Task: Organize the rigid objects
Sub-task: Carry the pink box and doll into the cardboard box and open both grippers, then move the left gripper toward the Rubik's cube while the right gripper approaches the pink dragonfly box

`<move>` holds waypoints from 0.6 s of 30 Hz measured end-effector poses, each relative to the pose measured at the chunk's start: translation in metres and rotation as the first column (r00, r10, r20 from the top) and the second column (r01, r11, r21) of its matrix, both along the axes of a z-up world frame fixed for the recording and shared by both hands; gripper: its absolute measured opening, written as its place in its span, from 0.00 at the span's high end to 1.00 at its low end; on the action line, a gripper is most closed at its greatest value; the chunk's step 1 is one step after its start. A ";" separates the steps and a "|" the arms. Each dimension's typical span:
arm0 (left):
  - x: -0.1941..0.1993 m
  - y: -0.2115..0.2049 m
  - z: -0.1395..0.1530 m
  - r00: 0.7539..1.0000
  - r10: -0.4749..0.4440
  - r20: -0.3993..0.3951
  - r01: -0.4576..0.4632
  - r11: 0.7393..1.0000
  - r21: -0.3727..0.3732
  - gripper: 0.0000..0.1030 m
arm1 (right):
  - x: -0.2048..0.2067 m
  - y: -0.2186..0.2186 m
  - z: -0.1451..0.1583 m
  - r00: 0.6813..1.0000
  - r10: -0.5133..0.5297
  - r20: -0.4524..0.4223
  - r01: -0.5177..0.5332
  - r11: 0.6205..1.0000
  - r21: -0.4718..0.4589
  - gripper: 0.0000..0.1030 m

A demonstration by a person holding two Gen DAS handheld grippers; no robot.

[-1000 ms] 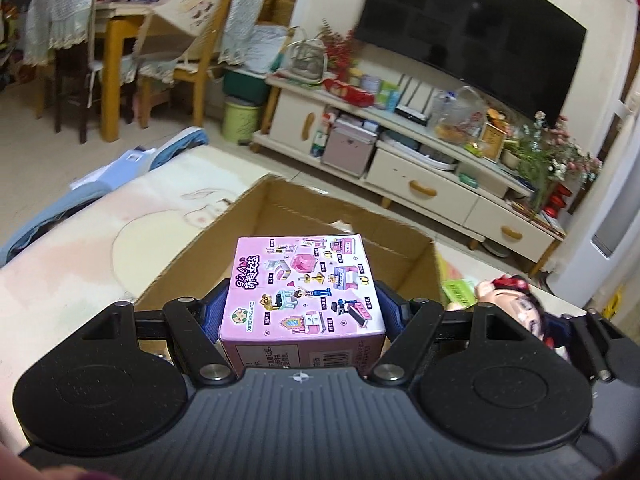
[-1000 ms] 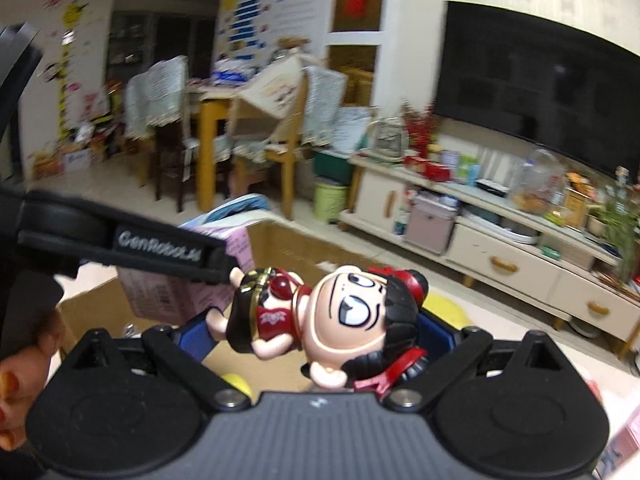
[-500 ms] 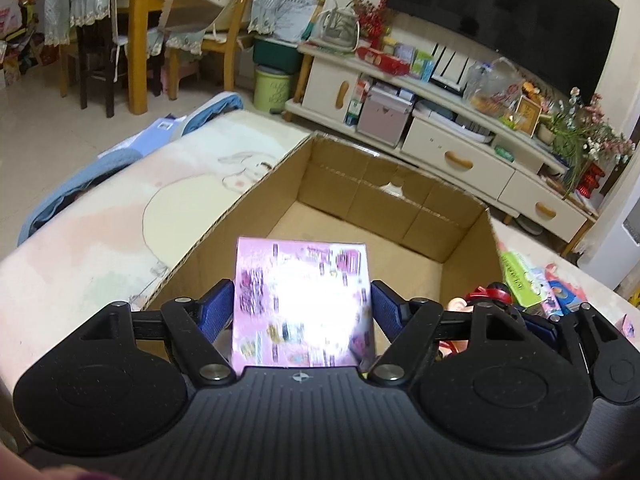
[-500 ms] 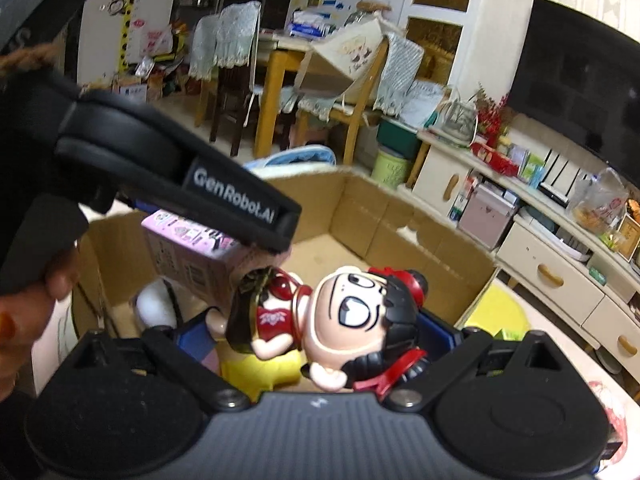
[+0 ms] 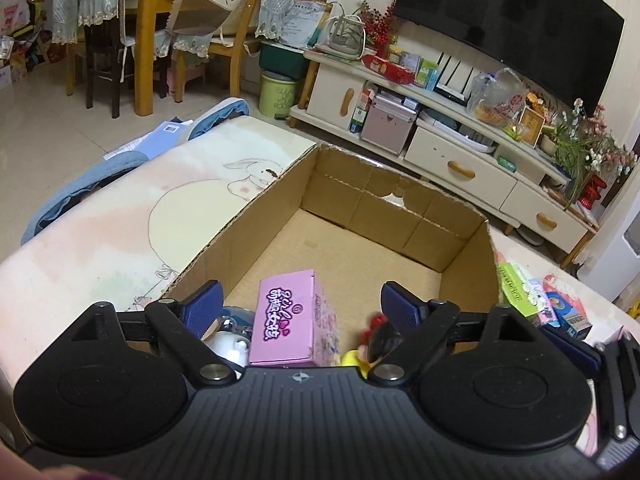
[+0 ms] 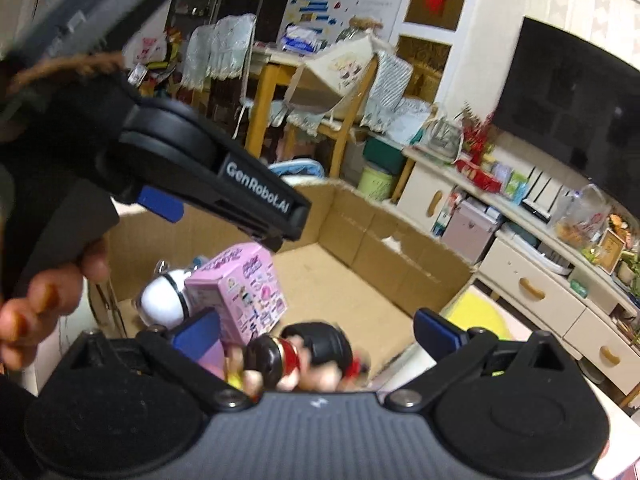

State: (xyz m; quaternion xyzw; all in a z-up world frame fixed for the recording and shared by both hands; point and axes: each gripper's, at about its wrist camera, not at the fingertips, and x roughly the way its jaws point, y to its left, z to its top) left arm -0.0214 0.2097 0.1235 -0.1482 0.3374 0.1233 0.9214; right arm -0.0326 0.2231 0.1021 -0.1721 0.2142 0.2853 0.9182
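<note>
An open cardboard box (image 5: 400, 208) sits on a pale mat. My left gripper (image 5: 300, 304) is open above its near end. The pink toy box (image 5: 290, 320) lies loose in the cardboard box below the left fingers, also seen in the right wrist view (image 6: 244, 292). My right gripper (image 6: 316, 330) is open over the cardboard box (image 6: 380, 256). The cartoon doll (image 6: 296, 356) is blurred, free between and below the right fingers. A white round toy (image 6: 162, 300) lies beside the pink box.
The left gripper's body (image 6: 224, 184) crosses the right wrist view at upper left. Small coloured packets (image 5: 540, 304) lie on the mat right of the box. A white TV cabinet (image 5: 460, 160) stands beyond, with a dining table and chairs (image 5: 160, 32) at far left.
Both grippers opened. The pink box left the left gripper and lies in the cardboard box. The doll dropped out of the right gripper toward the box.
</note>
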 end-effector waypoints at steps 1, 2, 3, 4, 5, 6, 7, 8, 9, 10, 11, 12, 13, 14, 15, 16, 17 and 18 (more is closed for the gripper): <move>0.000 -0.001 0.000 1.000 -0.005 0.001 0.005 1.000 -0.005 0.00 | -0.001 -0.004 0.002 1.000 -0.011 0.003 0.011 1.000 0.013 0.01; 0.001 -0.002 0.000 1.000 -0.010 -0.001 0.010 1.000 -0.007 0.00 | -0.003 -0.008 0.004 1.000 -0.025 0.007 0.025 0.999 0.027 0.01; 0.001 -0.004 -0.001 1.000 -0.015 -0.003 0.015 1.000 -0.008 0.00 | -0.005 -0.012 0.006 0.999 -0.039 0.011 0.039 0.998 0.039 0.01; 0.001 -0.006 -0.001 1.000 -0.022 -0.003 0.022 1.000 -0.006 0.00 | -0.008 -0.017 0.006 0.998 -0.053 0.016 0.053 0.997 0.049 0.01; 0.001 -0.008 -0.002 1.000 -0.030 -0.002 0.030 1.000 -0.004 0.00 | -0.012 -0.021 0.006 0.998 -0.067 0.021 0.066 0.996 0.057 0.01; 0.001 -0.009 -0.002 0.999 -0.037 -0.001 0.037 0.999 -0.001 0.00 | -0.016 -0.025 0.006 0.996 -0.081 0.025 0.079 0.995 0.067 0.01; 0.001 -0.010 -0.001 0.999 -0.043 0.000 0.043 0.999 0.001 0.00 | -0.019 -0.030 0.006 0.995 -0.095 0.029 0.093 0.993 0.077 0.01; 0.000 -0.011 -0.001 0.999 -0.049 0.001 0.049 0.999 0.002 0.00 | -0.023 -0.034 0.006 0.993 -0.111 0.030 0.108 0.990 0.086 0.01; -0.001 -0.013 -0.001 0.998 -0.055 0.003 0.055 0.998 0.002 0.00 | -0.026 -0.038 0.005 0.991 -0.129 0.030 0.126 0.988 0.095 0.01; -0.001 -0.013 -0.001 0.998 -0.060 0.005 0.060 0.998 0.003 0.00 | -0.028 -0.042 0.005 0.989 -0.143 0.027 0.140 0.985 0.103 0.01; -0.002 -0.014 -0.001 0.998 -0.064 0.007 0.064 0.998 0.003 0.00 | -0.030 -0.046 0.003 0.987 -0.159 0.022 0.155 0.982 0.111 0.01; -0.002 -0.015 -0.001 0.998 -0.069 0.009 0.069 0.998 0.003 0.00 | -0.032 -0.050 0.002 0.985 -0.174 0.018 0.171 0.978 0.118 0.01; -0.002 -0.016 -0.001 0.997 -0.075 0.010 0.075 0.997 0.004 0.00 | -0.034 -0.054 0.001 0.982 -0.188 0.013 0.185 0.975 0.123 0.01; -0.002 -0.016 -0.001 0.997 -0.082 0.011 0.082 0.997 0.004 0.00 | -0.035 -0.057 -0.001 0.980 -0.199 0.009 0.197 0.972 0.126 0.01; -0.003 -0.017 -0.001 0.996 -0.088 0.011 0.088 0.996 0.005 0.00 | -0.036 -0.061 -0.002 0.978 -0.211 0.004 0.208 0.970 0.128 0.01; -0.002 -0.017 -0.001 0.995 -0.095 0.011 0.095 0.995 0.007 0.00 | -0.037 -0.063 -0.004 0.975 -0.221 0.000 0.219 0.967 0.128 0.01; -0.002 -0.019 -0.002 0.995 -0.103 0.010 0.103 0.995 0.011 0.00 | -0.038 -0.066 -0.005 0.973 -0.231 -0.007 0.230 0.965 0.129 0.01; -0.002 -0.019 -0.002 0.994 -0.110 0.010 0.110 0.994 0.015 0.00 | -0.037 -0.069 -0.007 0.971 -0.240 -0.016 0.240 0.962 0.131 0.01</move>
